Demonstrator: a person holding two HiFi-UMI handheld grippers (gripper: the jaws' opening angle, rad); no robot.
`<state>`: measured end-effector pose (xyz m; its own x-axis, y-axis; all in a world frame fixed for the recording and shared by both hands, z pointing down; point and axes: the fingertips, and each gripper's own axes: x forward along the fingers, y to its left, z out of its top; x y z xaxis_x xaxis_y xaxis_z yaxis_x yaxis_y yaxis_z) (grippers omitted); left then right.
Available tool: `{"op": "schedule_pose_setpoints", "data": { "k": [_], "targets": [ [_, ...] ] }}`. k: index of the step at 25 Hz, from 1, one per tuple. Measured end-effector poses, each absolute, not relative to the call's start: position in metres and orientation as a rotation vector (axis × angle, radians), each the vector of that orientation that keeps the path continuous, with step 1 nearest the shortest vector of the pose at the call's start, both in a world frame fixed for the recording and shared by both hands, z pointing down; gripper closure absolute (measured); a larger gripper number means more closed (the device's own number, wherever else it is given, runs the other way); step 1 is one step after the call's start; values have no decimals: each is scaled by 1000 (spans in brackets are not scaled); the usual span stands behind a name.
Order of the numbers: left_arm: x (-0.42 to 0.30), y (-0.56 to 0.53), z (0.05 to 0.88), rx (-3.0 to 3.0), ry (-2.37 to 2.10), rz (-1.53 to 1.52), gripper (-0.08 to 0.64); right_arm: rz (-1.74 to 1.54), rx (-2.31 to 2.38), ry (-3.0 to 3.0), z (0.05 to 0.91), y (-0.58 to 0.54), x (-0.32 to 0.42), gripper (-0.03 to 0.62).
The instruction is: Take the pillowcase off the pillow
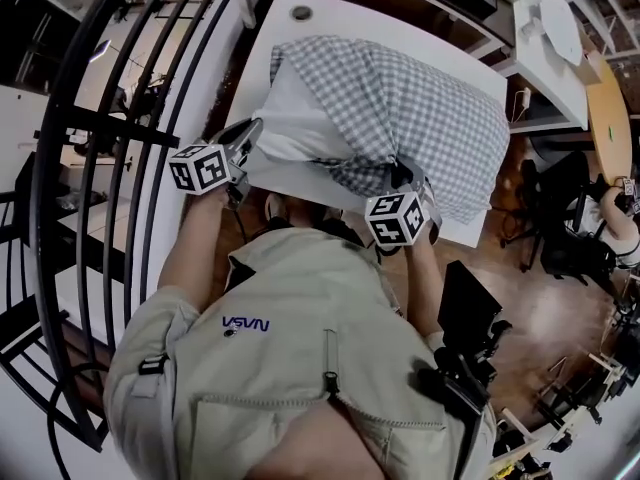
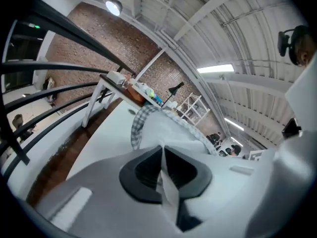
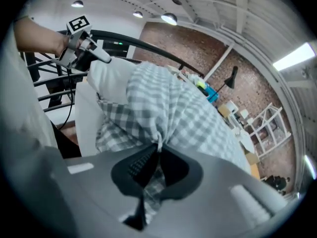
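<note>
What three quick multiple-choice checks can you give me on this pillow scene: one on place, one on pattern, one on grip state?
1. Where does the pillow lie?
A) on the white table
B) on the floor
C) on a chair

2. What pattern has the pillowcase?
A) plain blue
B) grey-and-white check
C) red stripes

3. What is the state of the right hand-held gripper?
A) open and empty
B) shut on a cable
C) shut on the pillowcase

Key:
1 A, the head view shows it on the tabletop.
2 B, the checks are plain in the head view.
3 C, the right gripper view shows checked cloth pinched between its closed jaws.
</note>
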<state>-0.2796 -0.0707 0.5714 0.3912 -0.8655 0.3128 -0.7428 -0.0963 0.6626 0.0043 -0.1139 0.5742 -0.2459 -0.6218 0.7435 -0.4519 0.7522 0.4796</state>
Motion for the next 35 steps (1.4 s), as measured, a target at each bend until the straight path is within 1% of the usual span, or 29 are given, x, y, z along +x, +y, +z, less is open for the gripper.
{"op": "schedule_pose_setpoints", "data": {
  "k": [4, 7, 9, 10, 11, 12, 13, 14, 15, 19, 24, 27, 31, 33, 35],
  "targets": [
    [-263, -58, 630, 1793, -1398, -130, 541, -88, 784, -1906, 612, -112, 1, 581],
    [-247, -51, 622, 1858, -1368, -182, 529, 25, 775, -1984, 607, -115, 2, 581],
    [-242, -46, 603, 1927, -1367, -190, 498, 132, 743, -2047, 598, -113, 4, 575],
    [-241, -42, 593, 1959, -1373, -179, 455, 190, 719, -2081, 593, -110, 4, 569],
    [-241, -38, 583, 1986, -1385, -161, 435, 239, 689, -2119, 586, -107, 4, 558],
    [-241, -35, 575, 2005, -1409, -139, 423, 271, 649, -2162, 576, -104, 1, 539],
    [-243, -33, 567, 2016, -1442, -122, 402, 281, 602, -2206, 563, -100, -4, 502],
    [-245, -31, 558, 2023, -1480, -115, 393, 269, 550, -2249, 549, -97, -10, 463],
    [-248, -31, 550, 2026, -1513, -118, 388, 245, 501, -2291, 534, -95, -17, 453],
    [-264, -44, 536, 2026, -1607, -115, 385, 190, 409, -2430, 492, -103, -46, 453],
    [-299, -93, 539, 2052, -1586, -91, 375, 138, 499, -2487, 467, -137, -99, 453],
    [-303, -134, 547, 2113, -1451, -48, 331, 89, 575, -2481, 456, -170, -142, 453],
    [-280, -174, 572, 2199, -1200, 83, 242, 16, 626, -2380, 466, -220, -194, 453],
    [-267, -186, 582, 2223, -1096, 128, 215, 1, 634, -2319, 478, -242, -216, 453],
    [-257, -194, 589, 2225, -1020, 114, 213, -23, 624, -2257, 492, -258, -237, 452]
  ]
}}
